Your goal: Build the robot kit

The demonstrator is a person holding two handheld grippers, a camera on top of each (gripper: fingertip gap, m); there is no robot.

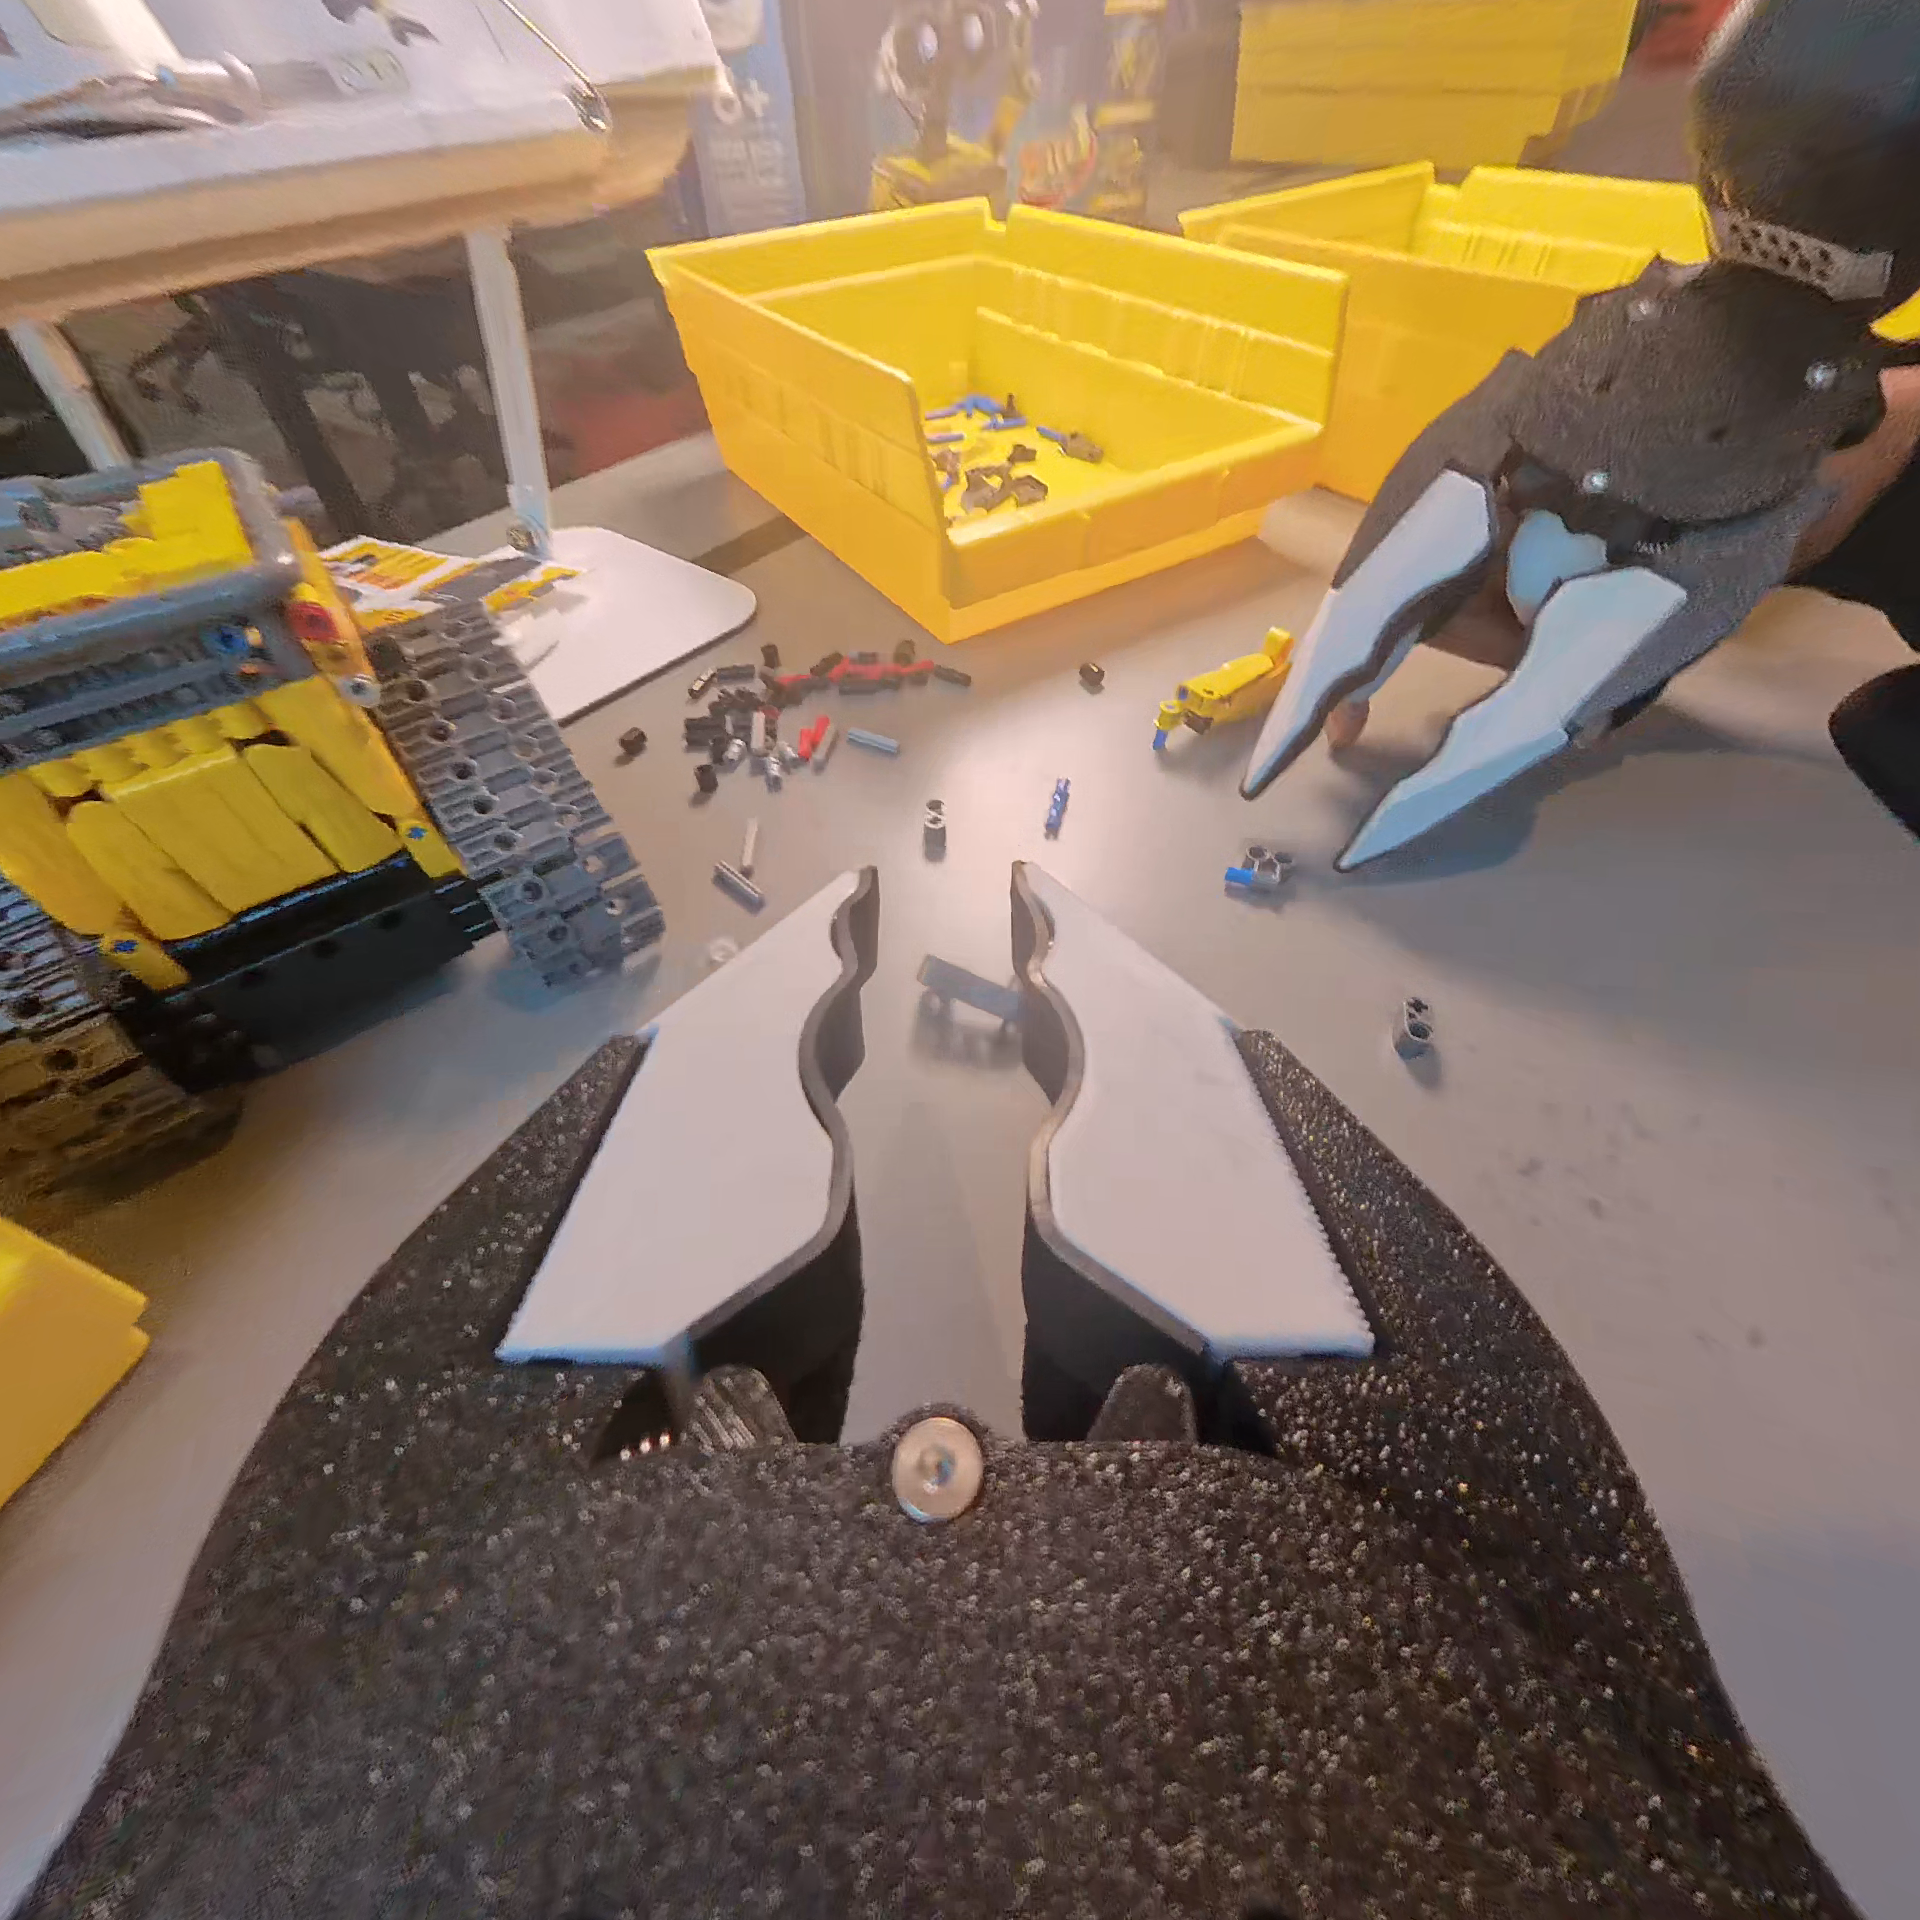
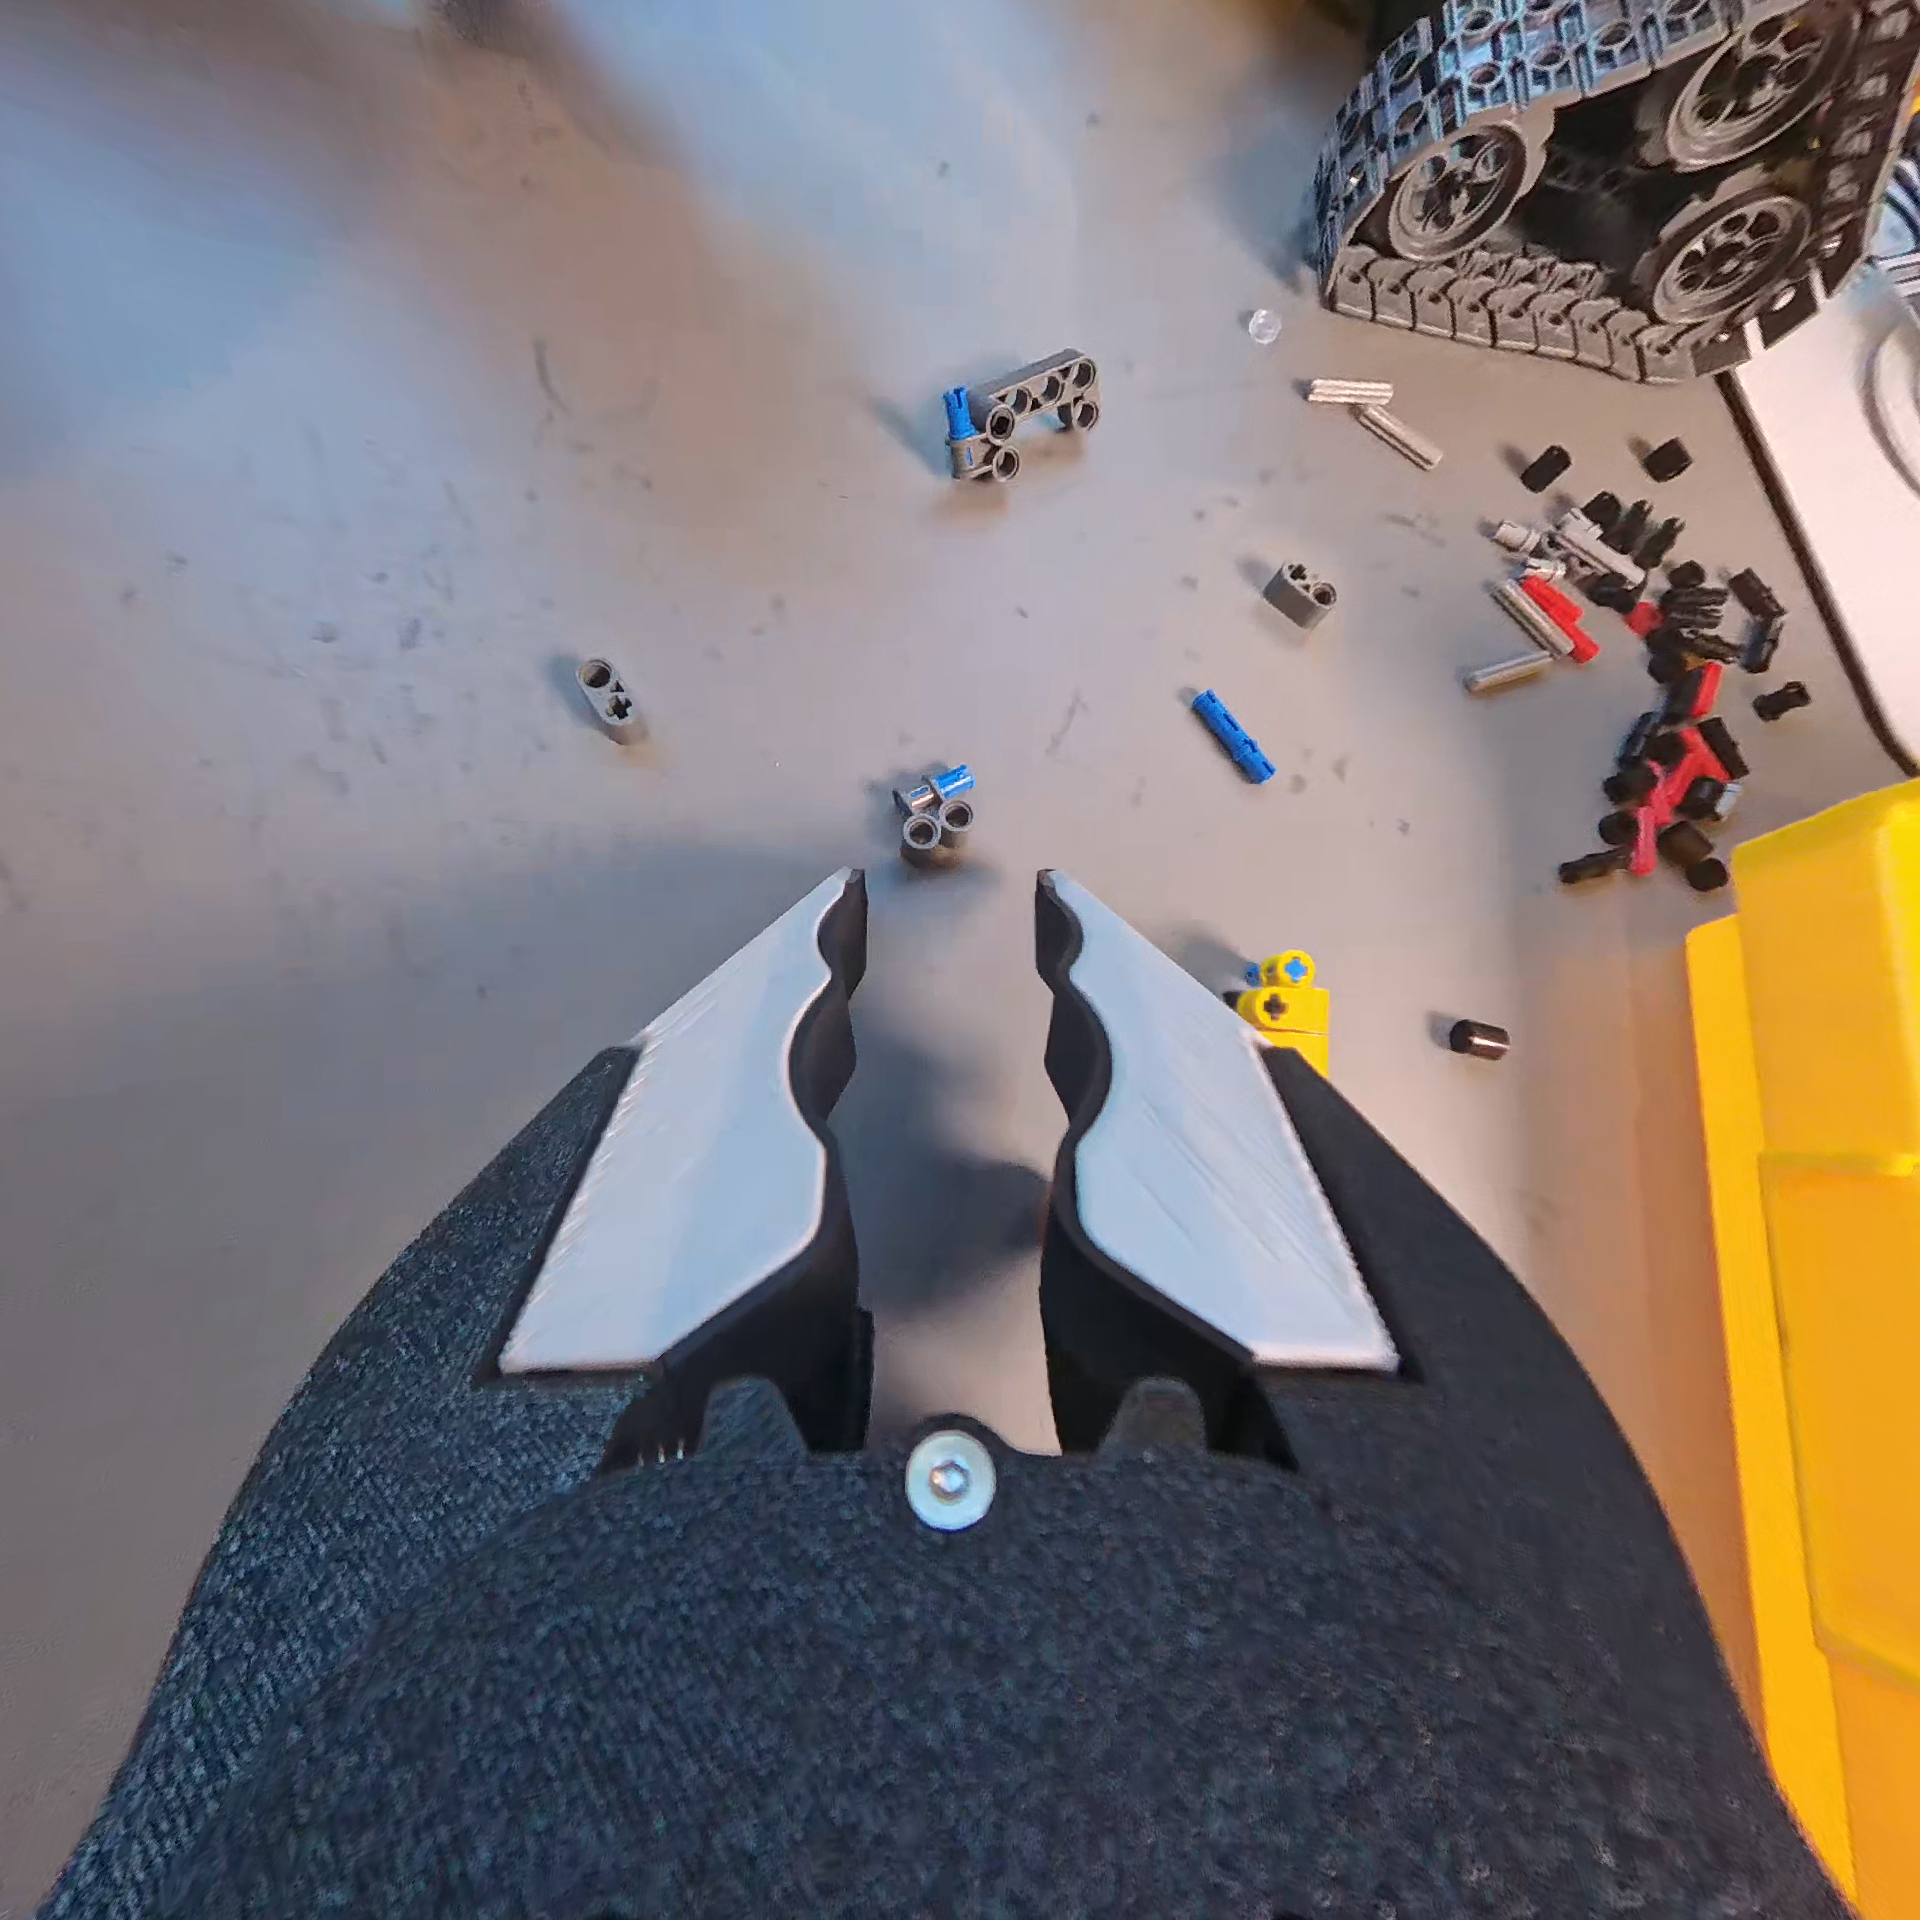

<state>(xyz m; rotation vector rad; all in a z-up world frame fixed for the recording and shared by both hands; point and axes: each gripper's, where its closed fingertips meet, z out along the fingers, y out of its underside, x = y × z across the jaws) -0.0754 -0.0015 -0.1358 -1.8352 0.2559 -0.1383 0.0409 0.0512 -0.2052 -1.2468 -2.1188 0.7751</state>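
My left gripper [image 1: 945, 883] is open and empty, held over the grey table [image 1: 1455, 1195]. A grey beam piece with a blue pin [image 1: 966, 1003] lies on the table in the gap between its fingers; it also shows in the right wrist view [image 2: 1023, 410]. My right gripper [image 2: 951, 878] is open and empty, its tips just short of a small grey connector with a blue pin [image 2: 935, 816]. In the left wrist view the right gripper [image 1: 1299, 826] points down at the table, next to that connector [image 1: 1259, 868].
A yellow and grey tracked brick model [image 1: 260, 727] stands at the left. A yellow bin [image 1: 821, 416] holds small parts. A pile of black and red pins [image 2: 1662, 707], a blue pin [image 2: 1231, 736], a small yellow assembly [image 2: 1288, 1003] and loose grey connectors lie about. The tips of one gripper are about 15 centimeters away from the tips of the other.
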